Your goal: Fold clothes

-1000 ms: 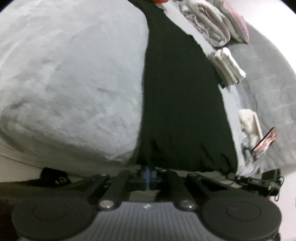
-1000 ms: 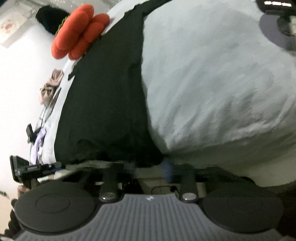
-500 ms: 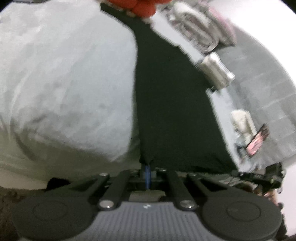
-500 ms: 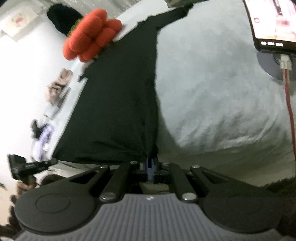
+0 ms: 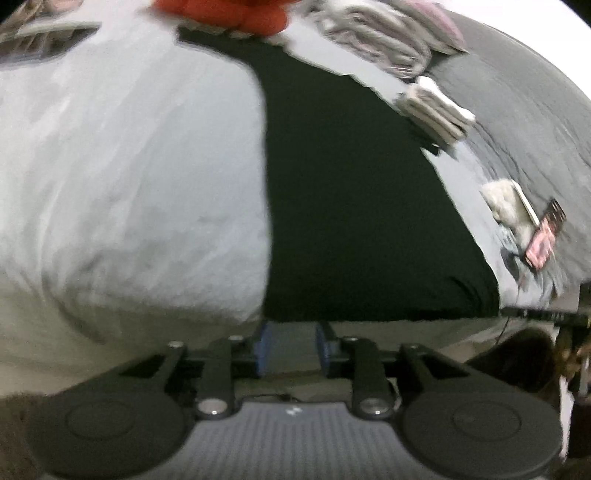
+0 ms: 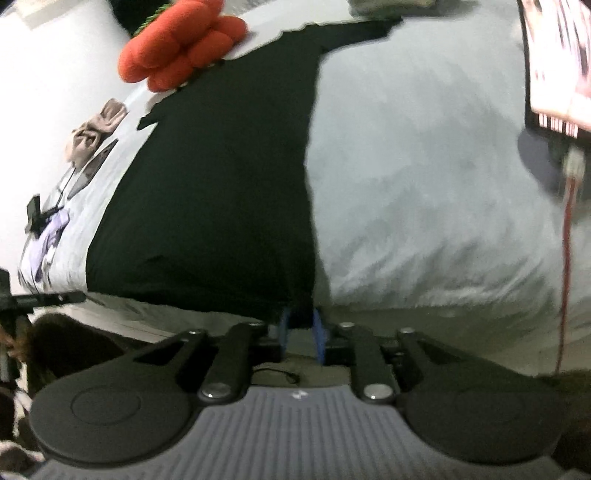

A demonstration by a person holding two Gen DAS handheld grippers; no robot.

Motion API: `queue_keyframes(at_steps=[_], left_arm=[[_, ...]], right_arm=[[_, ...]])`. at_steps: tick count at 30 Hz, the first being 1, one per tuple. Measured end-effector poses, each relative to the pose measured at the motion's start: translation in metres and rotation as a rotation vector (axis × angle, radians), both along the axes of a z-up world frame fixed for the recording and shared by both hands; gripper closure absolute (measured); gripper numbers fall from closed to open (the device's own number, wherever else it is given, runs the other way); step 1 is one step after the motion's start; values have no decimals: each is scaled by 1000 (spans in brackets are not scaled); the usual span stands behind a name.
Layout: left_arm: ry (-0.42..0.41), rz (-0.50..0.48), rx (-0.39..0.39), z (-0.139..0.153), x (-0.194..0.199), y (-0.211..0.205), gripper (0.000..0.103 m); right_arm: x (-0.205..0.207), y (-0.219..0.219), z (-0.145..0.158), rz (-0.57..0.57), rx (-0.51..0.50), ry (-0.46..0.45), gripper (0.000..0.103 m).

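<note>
Cloth fills both of my wrist views: a black garment (image 5: 354,192) lies flat on a pale grey bed cover (image 5: 129,166), its near hem running across the lower middle of each frame, right above the gripper fingers.

In the left wrist view, the bed cover takes the left half, the garment the centre, and on the right sit folded pale clothes (image 5: 436,107) and a small pink-and-black item I cannot identify through the blur. A red plush flower (image 5: 229,13) rests at the garment's far end, top centre. My left gripper (image 5: 291,347) is opening; its blue pads stand narrowly apart just below the hem, with nothing between them that I can see.

In the right wrist view, a tan crumpled piece (image 6: 94,133) sits at the left, the garment spans the centre, and a lit screen (image 6: 554,66) with a red cable shows at the right edge. My right gripper (image 6: 301,334) is also opening, and the hem corner appears to hang between its pads, though they no longer look pressed on it.

I judge the fabric light, limp and prone to sagging or bunching. The best holds are the two near hem corners, pinched at the doubled edge, so the cloth lifts evenly.
</note>
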State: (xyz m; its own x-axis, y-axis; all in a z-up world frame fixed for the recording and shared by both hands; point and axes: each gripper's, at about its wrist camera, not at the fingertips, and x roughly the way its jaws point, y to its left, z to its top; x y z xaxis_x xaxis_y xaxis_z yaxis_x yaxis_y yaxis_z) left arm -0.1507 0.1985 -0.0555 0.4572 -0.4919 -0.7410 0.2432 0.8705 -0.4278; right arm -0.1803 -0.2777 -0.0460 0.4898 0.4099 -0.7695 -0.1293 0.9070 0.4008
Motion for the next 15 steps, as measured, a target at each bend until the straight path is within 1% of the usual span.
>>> queue_keyframes(at_steps=[3, 5, 8, 12, 15], left_arm=[[-85, -79, -12, 13, -1, -19, 74], [-147, -146, -22, 21, 3, -40, 74], [-203, -230, -9, 22, 12, -71, 74], [-251, -323, 17, 18, 22, -106, 74], [-270, -370, 34, 9, 30, -125, 74]], right_arm=[[-1, 19, 10, 44, -29, -80, 75], [0, 37, 16, 86, -42, -140, 75], [7, 68, 22, 177, -59, -218, 75], [24, 107, 18, 283, -97, -257, 75], [39, 122, 9, 322, -103, -260, 75]])
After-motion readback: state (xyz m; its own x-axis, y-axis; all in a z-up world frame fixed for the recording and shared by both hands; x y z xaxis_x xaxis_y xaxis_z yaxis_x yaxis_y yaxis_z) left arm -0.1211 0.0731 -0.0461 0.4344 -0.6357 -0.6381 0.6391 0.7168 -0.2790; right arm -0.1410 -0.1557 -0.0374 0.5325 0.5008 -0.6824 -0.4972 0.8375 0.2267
